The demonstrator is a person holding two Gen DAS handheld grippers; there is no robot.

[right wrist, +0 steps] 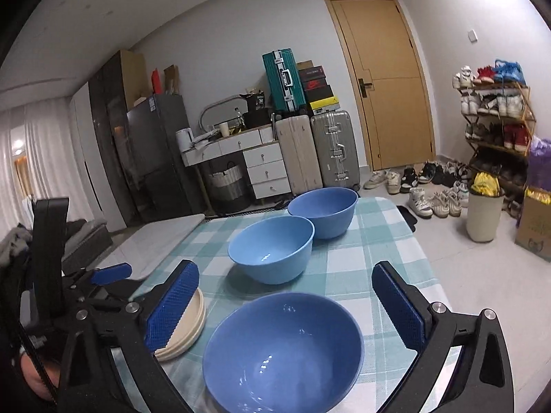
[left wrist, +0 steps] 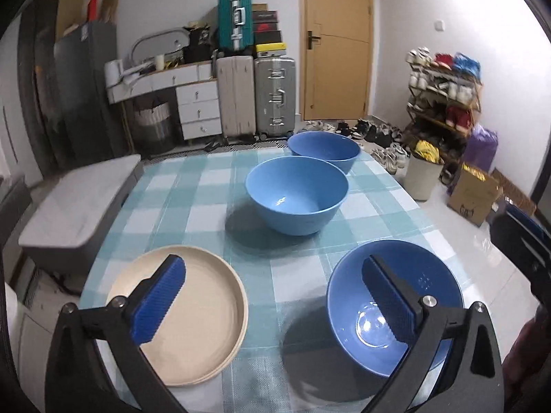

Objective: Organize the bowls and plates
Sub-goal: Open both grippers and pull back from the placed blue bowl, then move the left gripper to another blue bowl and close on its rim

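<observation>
Three blue bowls (left wrist: pixel 297 194); one stack cream plates (left wrist: pixel 193 313); checked table (left wrist: pixel 193 199).

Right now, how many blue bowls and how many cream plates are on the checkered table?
Blue bowls: 3 (near bowl, middle bowl, far bowl)
Cream plates: at least 2, in one stack; the exact number is hard to tell
Total: at least 5 dishes

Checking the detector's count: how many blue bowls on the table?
3. Near bowl at the front, right of the cream plates; middle bowl mid-table; far bowl at the far edge. None seems hidden.
</observation>
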